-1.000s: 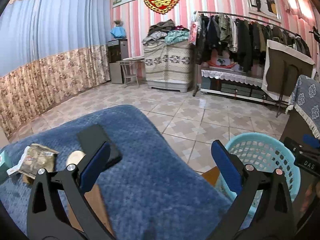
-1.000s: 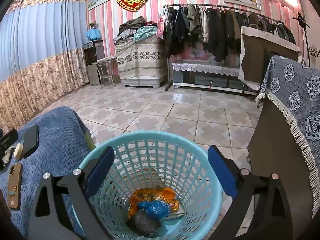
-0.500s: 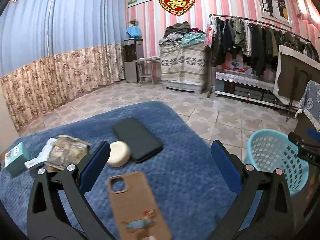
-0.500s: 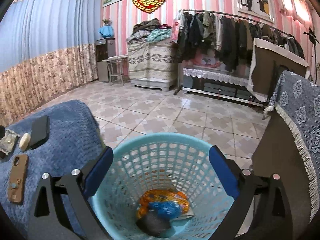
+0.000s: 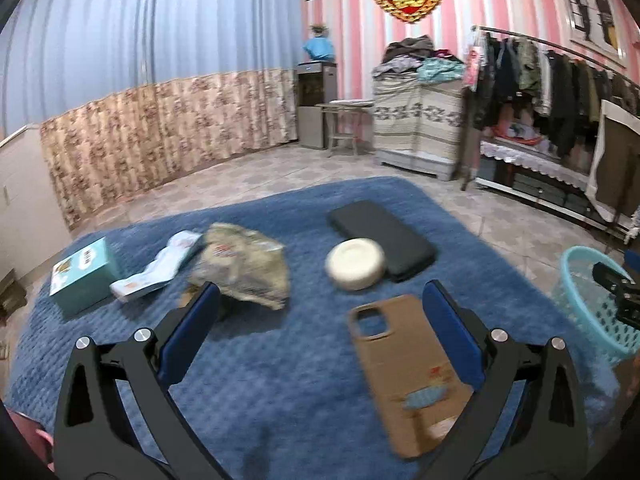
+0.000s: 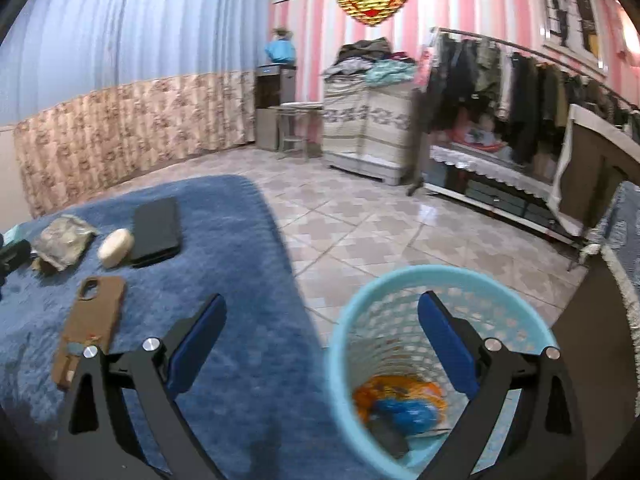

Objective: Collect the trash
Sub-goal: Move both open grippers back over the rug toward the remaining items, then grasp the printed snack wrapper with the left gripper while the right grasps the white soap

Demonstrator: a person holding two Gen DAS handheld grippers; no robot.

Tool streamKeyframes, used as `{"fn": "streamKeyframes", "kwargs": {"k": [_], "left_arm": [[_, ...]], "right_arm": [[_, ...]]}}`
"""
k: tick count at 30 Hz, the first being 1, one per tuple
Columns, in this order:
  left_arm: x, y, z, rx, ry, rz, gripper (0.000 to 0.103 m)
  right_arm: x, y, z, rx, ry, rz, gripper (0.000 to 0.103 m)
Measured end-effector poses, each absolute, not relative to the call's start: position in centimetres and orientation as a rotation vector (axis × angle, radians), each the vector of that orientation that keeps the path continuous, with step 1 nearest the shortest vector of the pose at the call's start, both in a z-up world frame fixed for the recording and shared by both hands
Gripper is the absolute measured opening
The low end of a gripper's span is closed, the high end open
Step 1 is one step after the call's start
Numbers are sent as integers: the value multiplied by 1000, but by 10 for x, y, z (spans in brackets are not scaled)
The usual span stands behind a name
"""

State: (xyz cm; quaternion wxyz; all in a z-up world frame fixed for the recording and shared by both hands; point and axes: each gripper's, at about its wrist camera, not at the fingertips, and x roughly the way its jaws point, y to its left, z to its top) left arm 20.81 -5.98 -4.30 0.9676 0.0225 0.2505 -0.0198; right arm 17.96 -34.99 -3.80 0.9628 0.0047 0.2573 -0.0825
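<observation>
The left gripper (image 5: 320, 312) is wide open and holds nothing, with a brown phone case (image 5: 408, 368) right by its right finger and a crumpled wrapper (image 5: 244, 268) just past its left finger on the blue blanket (image 5: 280, 380). The right gripper (image 6: 320, 324) is wide open too. The blue basket (image 6: 340, 336) sits just under it with trash (image 6: 400, 400) at the bottom.

Both views are evenly and fairly brightly lit from indoor light, with a bright glare patch at the upper right wall and only soft shadows. Fisheye bending curves the curtain (image 5: 120, 60) and walls, with dark corners. Motion blur softens the basket (image 6: 400, 320) and near foreground.
</observation>
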Motion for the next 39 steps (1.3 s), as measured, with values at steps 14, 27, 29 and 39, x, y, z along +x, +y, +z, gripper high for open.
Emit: {"fn": "streamKeyframes", "kwargs": {"k": [14, 27, 29, 39], "left_arm": [[239, 51, -72, -41, 593, 125, 98], [299, 44, -72, -118, 640, 14, 62], [301, 39, -76, -118, 657, -2, 51], [282, 36, -72, -27, 585, -9, 4]], "right_arm": [[194, -297, -62, -78, 598, -73, 94], [215, -291, -72, -49, 647, -60, 94], [220, -287, -71, -28, 647, -46, 94], [241, -240, -70, -66, 644, 23, 94]]}}
